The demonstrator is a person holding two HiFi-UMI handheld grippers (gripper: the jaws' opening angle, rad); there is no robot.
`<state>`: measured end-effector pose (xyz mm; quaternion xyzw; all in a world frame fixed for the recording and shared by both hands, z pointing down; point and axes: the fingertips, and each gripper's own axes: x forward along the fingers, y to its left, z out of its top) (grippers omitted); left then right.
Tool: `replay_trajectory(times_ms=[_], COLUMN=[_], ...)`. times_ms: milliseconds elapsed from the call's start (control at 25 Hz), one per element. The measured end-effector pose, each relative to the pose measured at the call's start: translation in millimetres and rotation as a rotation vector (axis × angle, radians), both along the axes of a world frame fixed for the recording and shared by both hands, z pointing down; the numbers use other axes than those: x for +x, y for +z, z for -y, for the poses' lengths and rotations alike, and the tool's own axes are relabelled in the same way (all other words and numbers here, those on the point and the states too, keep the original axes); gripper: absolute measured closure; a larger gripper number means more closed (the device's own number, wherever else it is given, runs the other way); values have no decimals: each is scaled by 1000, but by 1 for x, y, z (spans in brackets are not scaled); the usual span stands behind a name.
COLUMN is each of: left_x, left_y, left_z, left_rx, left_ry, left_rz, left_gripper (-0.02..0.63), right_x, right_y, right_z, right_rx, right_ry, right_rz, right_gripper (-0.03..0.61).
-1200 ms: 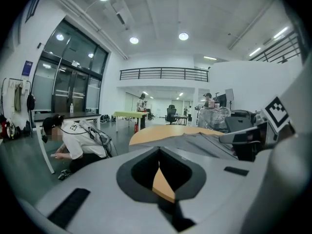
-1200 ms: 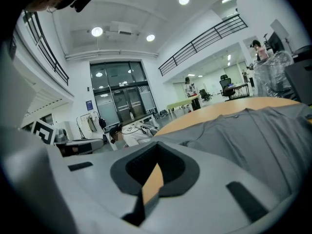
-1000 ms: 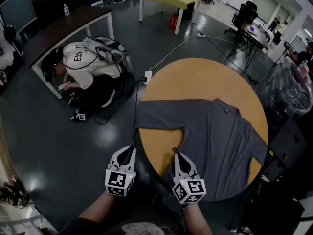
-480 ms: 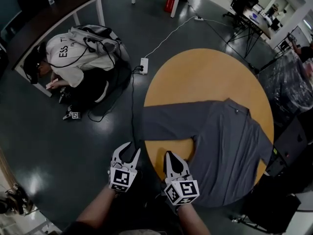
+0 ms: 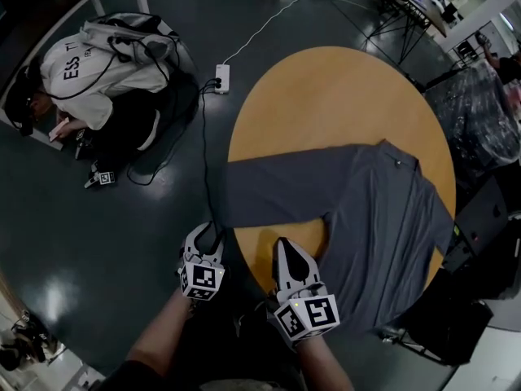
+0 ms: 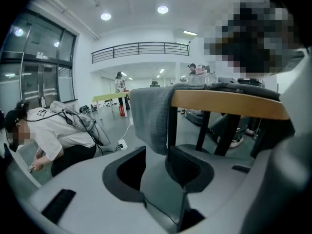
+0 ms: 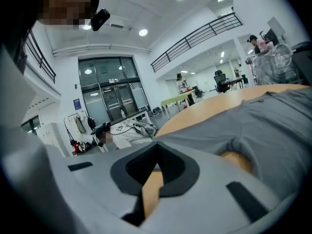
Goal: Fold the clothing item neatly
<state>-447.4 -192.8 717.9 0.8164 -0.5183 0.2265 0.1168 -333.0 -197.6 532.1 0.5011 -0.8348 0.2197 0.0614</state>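
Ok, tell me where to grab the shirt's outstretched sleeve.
Best grip the sleeve end, where it hangs off the table edge. Come from outside the table, jaws either side of the drape: it hangs free there; the rest lies flat.

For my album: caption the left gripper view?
Left gripper, jaws just opened, nothing between them, below the grey sleeve hanging off the table.

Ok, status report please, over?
Left gripper open, jaws just been opening, sleeve not pinched. Right gripper shut, empty. Grey shirt spread on round table, sleeve hanging off edge. Nothing in the way.
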Motion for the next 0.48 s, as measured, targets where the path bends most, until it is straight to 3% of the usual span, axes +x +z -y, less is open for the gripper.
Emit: replay_trajectory(times_ms=[240,360,480], left_x=[10,12,0], left_y=[6,11,11], left_z=[3,12,21], left_rx=[-27,-35,-19], left_ry=[-21,-41,-104], left_rz=[-76,-60,6], left_gripper=[462,462,463], right_x=[0,1,2], right_y=[6,10,10], right_z=[-7,-9,-11], right_rx=[-22,-32,-36], right_ry=[16,24,30], right_rz=[-12,-12,-13], right_gripper=[591,591,591])
